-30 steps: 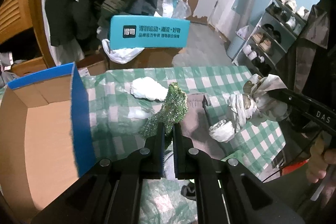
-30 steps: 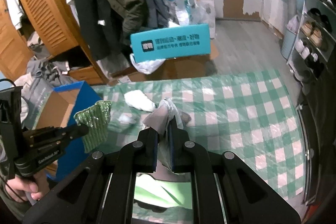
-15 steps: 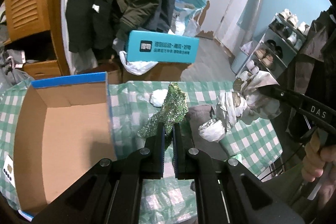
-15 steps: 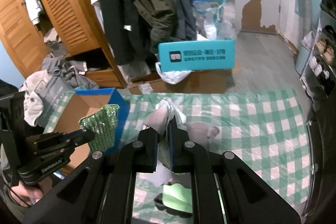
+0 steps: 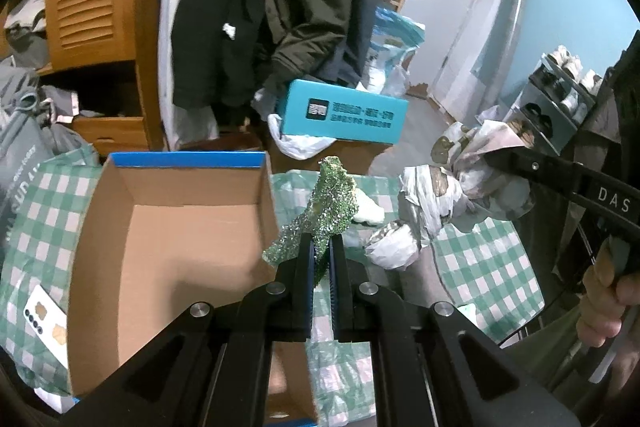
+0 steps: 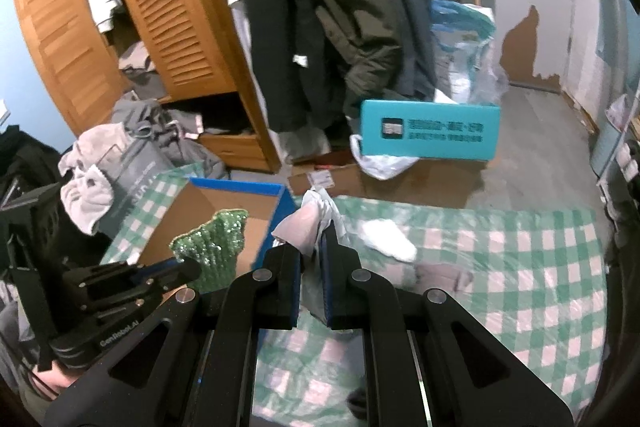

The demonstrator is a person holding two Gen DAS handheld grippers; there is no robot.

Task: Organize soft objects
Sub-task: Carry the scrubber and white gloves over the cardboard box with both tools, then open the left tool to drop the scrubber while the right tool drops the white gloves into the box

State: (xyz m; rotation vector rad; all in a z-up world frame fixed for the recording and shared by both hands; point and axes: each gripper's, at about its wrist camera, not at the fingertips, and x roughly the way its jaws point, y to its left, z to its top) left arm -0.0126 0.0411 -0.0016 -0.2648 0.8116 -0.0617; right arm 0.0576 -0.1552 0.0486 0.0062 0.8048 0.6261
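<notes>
Left tongs [image 5: 319, 254] pinch a green sparkly cloth [image 5: 324, 203]; at 3 o'clock, right tongs [image 6: 311, 242] clamp patterned fabric [image 6: 310, 223] beside the open cardboard box [image 5: 172, 227].

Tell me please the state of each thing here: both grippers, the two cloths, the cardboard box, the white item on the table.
left gripper: shut on the green cloth
green cloth: held up, beside the box rim
right gripper: shut on the patterned cloth
patterned cloth: crumpled, hanging above the table
cardboard box: open, nothing visible inside
white sock: lying on the checked tablecloth
</notes>
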